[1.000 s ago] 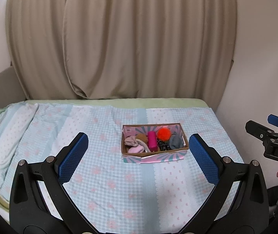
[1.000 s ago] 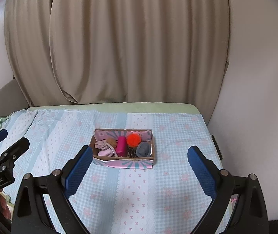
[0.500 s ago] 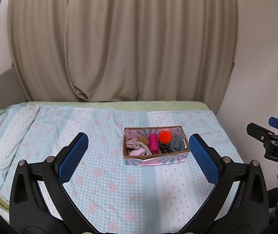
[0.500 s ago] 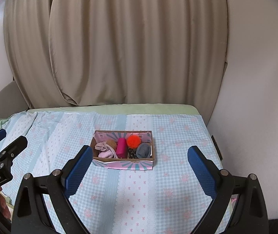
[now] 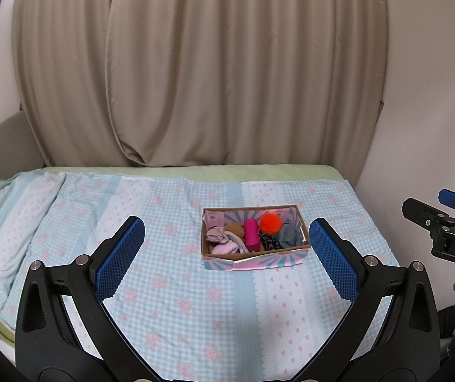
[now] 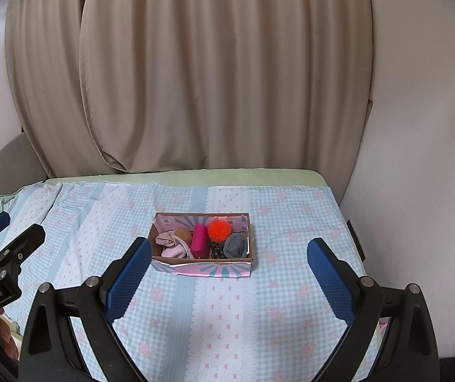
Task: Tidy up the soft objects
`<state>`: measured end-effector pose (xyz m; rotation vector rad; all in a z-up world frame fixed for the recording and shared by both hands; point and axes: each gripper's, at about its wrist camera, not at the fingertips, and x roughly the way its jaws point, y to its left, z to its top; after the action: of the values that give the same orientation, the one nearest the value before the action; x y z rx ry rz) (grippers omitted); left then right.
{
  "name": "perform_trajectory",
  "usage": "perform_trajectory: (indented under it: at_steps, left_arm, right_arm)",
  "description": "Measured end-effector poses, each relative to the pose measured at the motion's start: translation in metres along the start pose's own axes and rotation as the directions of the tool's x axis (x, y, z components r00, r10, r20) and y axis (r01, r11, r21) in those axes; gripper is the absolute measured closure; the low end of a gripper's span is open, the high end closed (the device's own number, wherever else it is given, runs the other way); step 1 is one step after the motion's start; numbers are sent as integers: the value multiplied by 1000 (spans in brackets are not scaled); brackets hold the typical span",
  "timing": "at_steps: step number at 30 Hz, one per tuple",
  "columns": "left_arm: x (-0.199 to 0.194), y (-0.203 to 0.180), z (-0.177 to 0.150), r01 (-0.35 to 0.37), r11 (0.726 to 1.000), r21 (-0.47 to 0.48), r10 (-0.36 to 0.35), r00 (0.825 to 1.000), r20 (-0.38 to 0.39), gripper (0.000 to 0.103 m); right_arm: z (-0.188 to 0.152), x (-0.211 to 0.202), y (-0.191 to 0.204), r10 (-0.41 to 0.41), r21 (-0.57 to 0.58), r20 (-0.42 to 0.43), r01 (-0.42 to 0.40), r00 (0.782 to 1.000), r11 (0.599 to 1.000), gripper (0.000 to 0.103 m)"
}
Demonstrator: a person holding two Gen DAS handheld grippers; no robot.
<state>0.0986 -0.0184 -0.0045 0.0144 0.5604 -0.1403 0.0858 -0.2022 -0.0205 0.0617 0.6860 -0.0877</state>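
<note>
Your left gripper [image 5: 227, 254] is spread wide and holds nothing, and so is your right gripper [image 6: 227, 264]; both hover above the checked blue bedspread [image 5: 179, 302], well short of the cardboard box [image 6: 202, 269]. The box sits near the middle of the bed and holds the soft things side by side (all inside its walls): pale pink socks [image 5: 222, 243], a brown ball [image 5: 235, 229], a magenta roll [image 5: 250, 234], an orange pompom [image 5: 270, 222] and a grey cloth [image 5: 289, 235]. Beige curtains [image 6: 221, 79] hang behind.
</note>
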Motion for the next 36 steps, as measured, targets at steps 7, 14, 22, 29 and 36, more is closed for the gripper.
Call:
perform_trajectory:
  at_steps: [7,14,22,29,36]
  left_arm:
    - [1,0,0,3,1000,-3,-3,1000,-3,0]
    - [1,2,0,5,1000,-2,-5,1000,-3,0]
    - [0,1,-1,16,1000,2,-16,1000,-1,0]
    - [-1,2,0,13,1000,6,-13,1000,4,0]
    - [3,3,0,9,1000,8,-9,1000,1,0]
  right_arm:
    - [0,0,0,1,0,1,-1,1000,1000,6]
    - [1,1,-1,1,2,2,-1,1000,1000,6]
    - [1,2,-3,4,6,9,-4,1000,1000,6]
    - [2,3,-2,4,7,10,-4,1000,1000,6]
    - [2,3,-2,4,8,11,-4,1000,1000,6]
